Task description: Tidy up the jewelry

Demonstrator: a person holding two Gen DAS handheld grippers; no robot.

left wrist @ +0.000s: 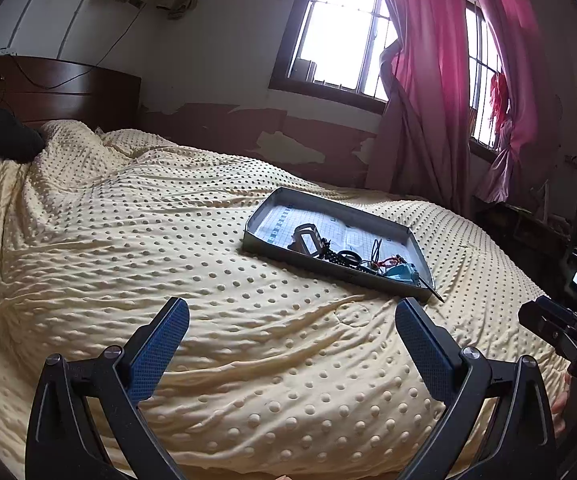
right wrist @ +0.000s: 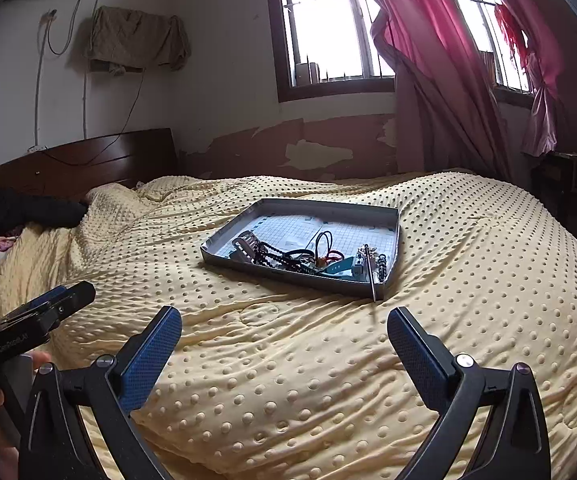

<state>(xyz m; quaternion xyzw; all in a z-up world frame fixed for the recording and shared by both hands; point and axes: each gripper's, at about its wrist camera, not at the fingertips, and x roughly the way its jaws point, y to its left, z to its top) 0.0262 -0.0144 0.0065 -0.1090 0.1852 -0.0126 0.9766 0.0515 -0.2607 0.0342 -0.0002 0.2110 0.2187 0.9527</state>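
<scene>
A grey metal tray (left wrist: pixel 264 210) (right wrist: pixel 395 232) with a grid-paper lining lies on the yellow dotted bedspread (left wrist: pixel 168 240) (right wrist: pixel 468 240). Jewelry is heaped along its near side: a black bead chain (left wrist: pixel 338 258) (right wrist: pixel 266 254), a brown watch-like band (left wrist: pixel 306 236) (right wrist: pixel 246 244), a teal piece (left wrist: pixel 402 272) (right wrist: pixel 338 268), red bits and a long metal pin (right wrist: pixel 370 276) that sticks out over the rim. My left gripper (left wrist: pixel 292 320) is open and empty, above the bed short of the tray. My right gripper (right wrist: pixel 284 328) is open and empty, also short of the tray.
A dark wooden headboard (left wrist: pixel 48 88) (right wrist: pixel 88 160) is at the left. A window (left wrist: pixel 340 28) (right wrist: pixel 328 20) with pink curtains (left wrist: pixel 428 80) (right wrist: pixel 448 60) is behind the bed. A dark bedside table (left wrist: pixel 528 224) (right wrist: pixel 568 184) stands at the right. The other gripper shows at each view's edge.
</scene>
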